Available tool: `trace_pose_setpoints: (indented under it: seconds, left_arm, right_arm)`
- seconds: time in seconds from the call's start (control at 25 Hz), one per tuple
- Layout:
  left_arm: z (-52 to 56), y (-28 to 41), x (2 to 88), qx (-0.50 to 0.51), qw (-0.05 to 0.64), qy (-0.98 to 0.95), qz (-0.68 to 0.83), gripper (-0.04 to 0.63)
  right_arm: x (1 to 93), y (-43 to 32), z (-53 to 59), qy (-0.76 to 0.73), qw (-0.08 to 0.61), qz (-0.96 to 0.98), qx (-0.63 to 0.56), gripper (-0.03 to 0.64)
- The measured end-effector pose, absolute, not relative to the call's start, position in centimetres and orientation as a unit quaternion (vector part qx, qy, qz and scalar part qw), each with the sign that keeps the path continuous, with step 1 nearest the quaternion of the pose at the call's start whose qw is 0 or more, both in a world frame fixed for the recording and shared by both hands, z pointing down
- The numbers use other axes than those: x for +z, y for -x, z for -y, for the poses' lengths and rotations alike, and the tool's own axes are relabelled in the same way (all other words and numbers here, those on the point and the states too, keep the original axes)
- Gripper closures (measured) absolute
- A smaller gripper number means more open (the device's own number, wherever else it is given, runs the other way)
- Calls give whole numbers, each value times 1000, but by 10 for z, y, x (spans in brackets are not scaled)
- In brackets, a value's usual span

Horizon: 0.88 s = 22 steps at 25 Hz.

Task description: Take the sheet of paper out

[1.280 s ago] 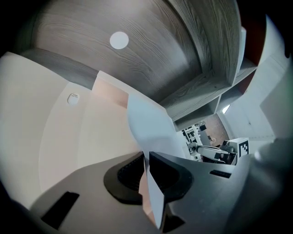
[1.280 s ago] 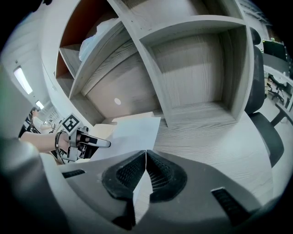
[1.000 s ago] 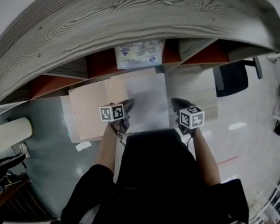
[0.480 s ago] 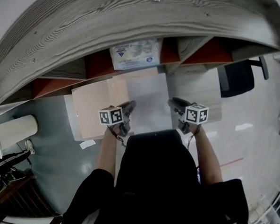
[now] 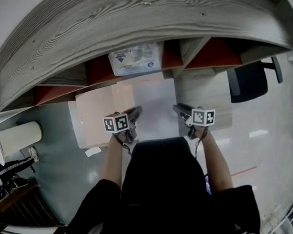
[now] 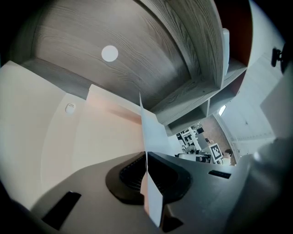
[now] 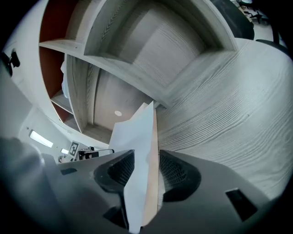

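A white sheet of paper (image 5: 156, 104) lies on the grey wooden desk, beside the open peach folder (image 5: 98, 112). My left gripper (image 5: 135, 110) is at the sheet's left edge and is shut on it; in the left gripper view the jaws (image 6: 146, 170) pinch the thin white edge (image 6: 153, 132). My right gripper (image 5: 177, 108) is at the sheet's right edge. Its jaws (image 7: 146, 171) have just been opening and now stand apart. The white sheet (image 7: 137, 137), with a peach layer behind it, stands loose between the pads.
A shelf unit with red-backed compartments (image 5: 210, 51) rises behind the desk under a wide wooden top (image 5: 118, 18). A printed packet (image 5: 135, 58) lies in one compartment. A black chair (image 5: 246, 80) stands at the right and a white cylinder (image 5: 14, 136) at the left.
The right gripper has rolled, sunk slightly and let go of the sheet's right edge. The left gripper keeps its grip in the same place.
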<state>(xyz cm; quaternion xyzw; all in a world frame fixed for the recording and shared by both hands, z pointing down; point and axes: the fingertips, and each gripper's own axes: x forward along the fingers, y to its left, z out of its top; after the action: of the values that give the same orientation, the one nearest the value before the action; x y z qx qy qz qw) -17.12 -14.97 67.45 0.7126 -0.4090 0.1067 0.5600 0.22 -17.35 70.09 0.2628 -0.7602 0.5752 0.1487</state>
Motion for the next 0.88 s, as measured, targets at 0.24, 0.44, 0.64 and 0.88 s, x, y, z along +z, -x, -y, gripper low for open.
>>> trace_pose_setpoints:
  seconds: [0.24,0.44,0.64,0.88]
  left_arm:
    - [146,163,676,111,561,-712,407,541]
    - [145,161,675,114,558,-713,408,541]
    - [147,159,673,117,555,-714,410,541]
    - [145,156,671,119,551,-716,411,541]
  right_arm:
    - [704,2,171,-261,156,759,576,445]
    - [706,4,170,-255,158,760,576,445]
    - [704,1,171,-258,161,765,568,446]
    - [697,0,167,-249,177,776,551,495]
